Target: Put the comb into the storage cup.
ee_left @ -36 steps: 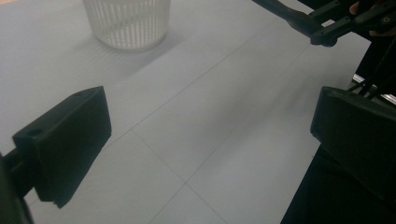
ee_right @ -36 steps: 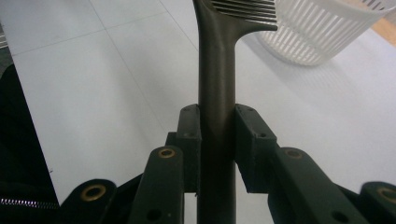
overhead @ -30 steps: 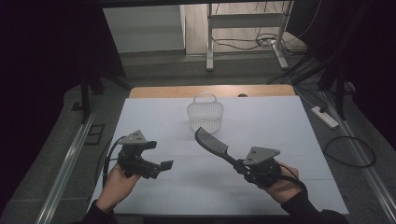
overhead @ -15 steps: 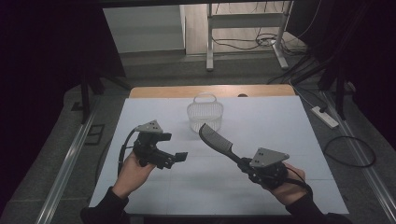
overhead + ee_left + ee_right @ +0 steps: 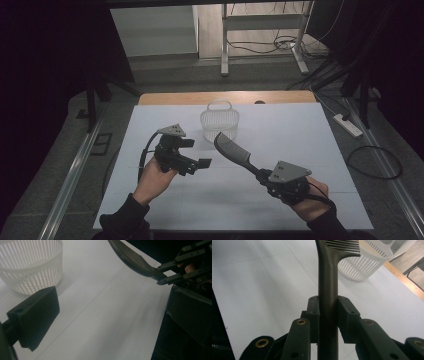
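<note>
above the white table [image 5: 310,130], right gripper [image 5: 267,181] clamps a light, stiff comb [image 5: 232,148] by its handle; left gripper [image 5: 200,165] gapes empty.

— What are you holding there?
— A dark comb [image 5: 234,148], clamped by its handle in your right tool [image 5: 263,179], raised off the surface with its toothed end slanting up.
— Where does it point?
— Toward the white slatted basket [image 5: 219,122], standing upright just beyond.
</note>
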`<state>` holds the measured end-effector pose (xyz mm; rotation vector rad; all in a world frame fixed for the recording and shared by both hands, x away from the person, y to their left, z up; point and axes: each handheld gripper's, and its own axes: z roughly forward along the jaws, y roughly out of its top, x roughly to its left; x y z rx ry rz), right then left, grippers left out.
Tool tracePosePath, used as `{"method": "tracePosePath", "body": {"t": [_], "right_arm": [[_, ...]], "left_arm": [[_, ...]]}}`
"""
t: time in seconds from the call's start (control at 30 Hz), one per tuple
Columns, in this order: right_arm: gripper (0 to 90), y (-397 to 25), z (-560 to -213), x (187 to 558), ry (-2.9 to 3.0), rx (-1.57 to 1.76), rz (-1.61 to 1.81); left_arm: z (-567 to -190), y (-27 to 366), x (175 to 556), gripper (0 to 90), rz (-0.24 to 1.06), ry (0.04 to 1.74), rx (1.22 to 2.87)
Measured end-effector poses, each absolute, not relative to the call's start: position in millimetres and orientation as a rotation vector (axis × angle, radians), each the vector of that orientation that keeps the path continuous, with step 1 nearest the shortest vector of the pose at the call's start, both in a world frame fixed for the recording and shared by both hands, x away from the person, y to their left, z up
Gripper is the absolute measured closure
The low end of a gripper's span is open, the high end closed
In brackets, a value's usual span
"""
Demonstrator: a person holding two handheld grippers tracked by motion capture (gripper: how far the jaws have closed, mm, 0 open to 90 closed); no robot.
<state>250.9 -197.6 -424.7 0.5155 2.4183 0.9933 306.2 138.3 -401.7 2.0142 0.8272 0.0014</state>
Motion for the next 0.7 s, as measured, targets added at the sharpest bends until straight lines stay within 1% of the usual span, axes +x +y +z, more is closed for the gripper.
{"method": "tracePosePath", "body": {"t": [0.23,0.5,0.7], "right_arm": [[72.5,-192,-428,250,2.438,0.496,0.997],[72.5,-185,-429,245,2.442,0.459,1.015],[72.5,-180,-431,242,2.445,0.426,1.027]], "left_arm": [[-406,135,302,0.0,-0.009,0.82,2.01],[-410,129,301,0.0,-0.052,0.816,2.007],[-411,127,303,0.0,-0.11,0.809,1.993]]}}
